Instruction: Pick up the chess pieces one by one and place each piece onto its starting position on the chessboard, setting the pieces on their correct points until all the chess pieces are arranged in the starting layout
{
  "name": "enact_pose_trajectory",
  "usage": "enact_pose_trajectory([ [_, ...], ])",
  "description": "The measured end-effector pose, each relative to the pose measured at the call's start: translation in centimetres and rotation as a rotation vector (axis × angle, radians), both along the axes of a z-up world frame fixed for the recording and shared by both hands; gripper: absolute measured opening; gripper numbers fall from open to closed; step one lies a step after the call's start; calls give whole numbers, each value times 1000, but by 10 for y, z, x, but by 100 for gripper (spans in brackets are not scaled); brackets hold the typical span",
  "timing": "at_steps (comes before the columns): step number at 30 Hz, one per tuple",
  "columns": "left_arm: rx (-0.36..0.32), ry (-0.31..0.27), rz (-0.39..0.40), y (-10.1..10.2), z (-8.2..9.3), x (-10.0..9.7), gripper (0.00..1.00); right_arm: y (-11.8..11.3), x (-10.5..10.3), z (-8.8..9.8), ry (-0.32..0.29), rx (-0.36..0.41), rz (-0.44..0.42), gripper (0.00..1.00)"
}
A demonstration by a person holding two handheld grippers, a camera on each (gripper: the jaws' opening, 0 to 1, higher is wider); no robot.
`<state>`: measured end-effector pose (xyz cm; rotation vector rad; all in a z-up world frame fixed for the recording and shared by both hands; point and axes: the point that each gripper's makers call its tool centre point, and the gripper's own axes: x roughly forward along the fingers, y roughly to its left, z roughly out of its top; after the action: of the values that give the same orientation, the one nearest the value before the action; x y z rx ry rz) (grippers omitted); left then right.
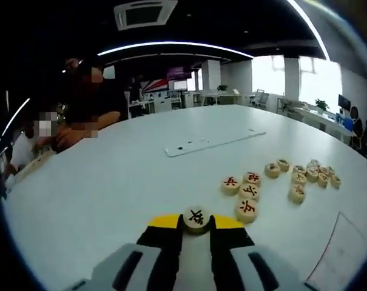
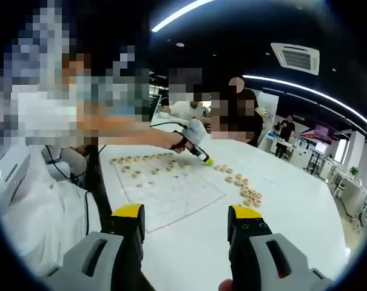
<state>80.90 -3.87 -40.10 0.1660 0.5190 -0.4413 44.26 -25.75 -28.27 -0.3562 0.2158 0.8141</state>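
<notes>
My left gripper (image 1: 196, 230) is shut on a round wooden chess piece (image 1: 196, 217) with a black character, held just above the white table (image 1: 122, 182). Several loose pieces (image 1: 249, 193) with red characters lie just right of it, and a further cluster (image 1: 313, 173) sits beyond. In the right gripper view my right gripper (image 2: 188, 225) stands open and empty above the table, facing the printed chessboard sheet (image 2: 171, 195). A row of pieces (image 2: 141, 162) lines the board's far-left edge. Beyond the board is the left gripper (image 2: 197, 151), and past it the loose pieces (image 2: 245, 189).
A long white strip (image 1: 213, 143) lies on the table past the pieces. A sheet's corner (image 1: 341, 251) shows at lower right. People sit at the table's far left (image 1: 80, 115). A person in white (image 2: 43, 200) is close on the left of the board.
</notes>
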Motion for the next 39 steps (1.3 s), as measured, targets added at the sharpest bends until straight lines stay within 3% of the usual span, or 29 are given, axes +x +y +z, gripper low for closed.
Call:
enact_pose_trajectory([
  [7, 26, -13, -35, 0, 14, -11, 20, 5, -2, 0, 0, -10, 8, 56],
  [16, -13, -53, -99, 8, 54, -69, 20, 11, -3, -3, 7, -20, 17, 56],
  [20, -46, -66, -160, 12, 70, -108, 20, 12, -4, -2, 4, -21, 19, 56],
  [29, -116, -76, -300, 10, 84, -206, 20, 12, -4, -1, 6, -17, 22, 56],
  [34, -161, -66, -345, 8, 79, -257, 20, 13, -4, -3, 10, -24, 25, 56],
  [39, -198, -19, -389, 5, 64, -308, 20, 13, -6, -1, 4, -24, 21, 56],
])
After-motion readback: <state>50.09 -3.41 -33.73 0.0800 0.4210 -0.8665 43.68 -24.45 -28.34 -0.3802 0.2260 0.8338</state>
